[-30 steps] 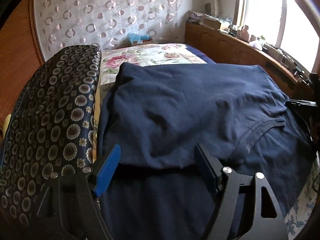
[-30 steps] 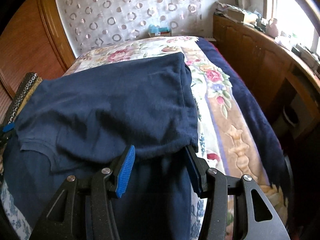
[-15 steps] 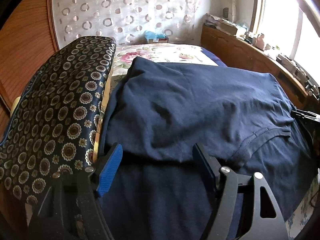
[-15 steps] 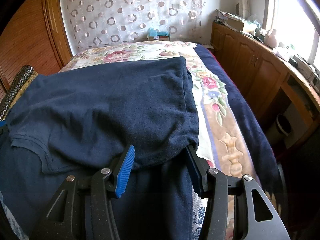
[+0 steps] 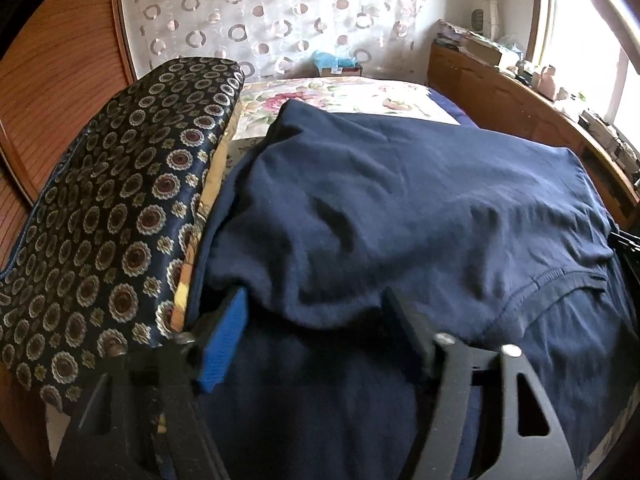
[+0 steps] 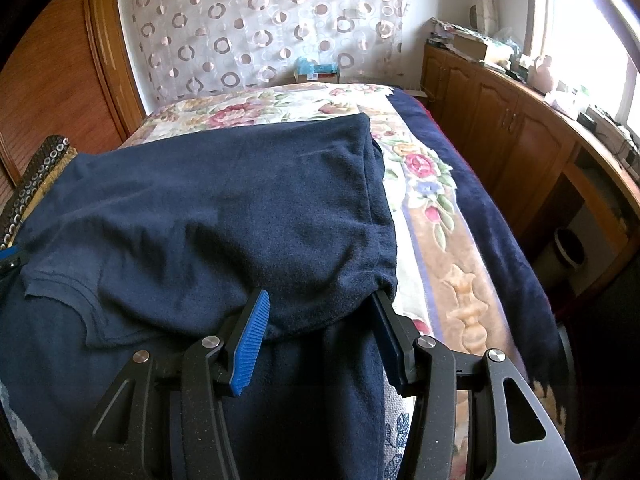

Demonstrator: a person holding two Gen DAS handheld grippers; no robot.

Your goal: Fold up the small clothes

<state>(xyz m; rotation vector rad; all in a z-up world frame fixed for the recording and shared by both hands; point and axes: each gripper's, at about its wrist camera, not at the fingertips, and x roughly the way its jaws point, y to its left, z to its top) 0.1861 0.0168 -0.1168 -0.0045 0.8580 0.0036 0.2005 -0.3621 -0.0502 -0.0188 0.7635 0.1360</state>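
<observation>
A navy T-shirt lies on the bed, its far half folded toward me over the near half, collar at the right. My left gripper is open at the fold's near edge by the shirt's left side, and the cloth hem drapes over both fingertips. The same shirt fills the right wrist view. My right gripper is open at the shirt's right corner, with the folded hem lying across its tips. No cloth is pinched in either one.
A dark patterned cushion lies close on the left, touching the left gripper's side. The floral bedspread shows beyond and right of the shirt. A wooden cabinet with clutter runs along the right wall under a window.
Both grippers have stayed open at the fold's near edge. The left one has shifted toward the cushion, and its blue pad now sits partly under the hem. The shirt has kept its shape.
</observation>
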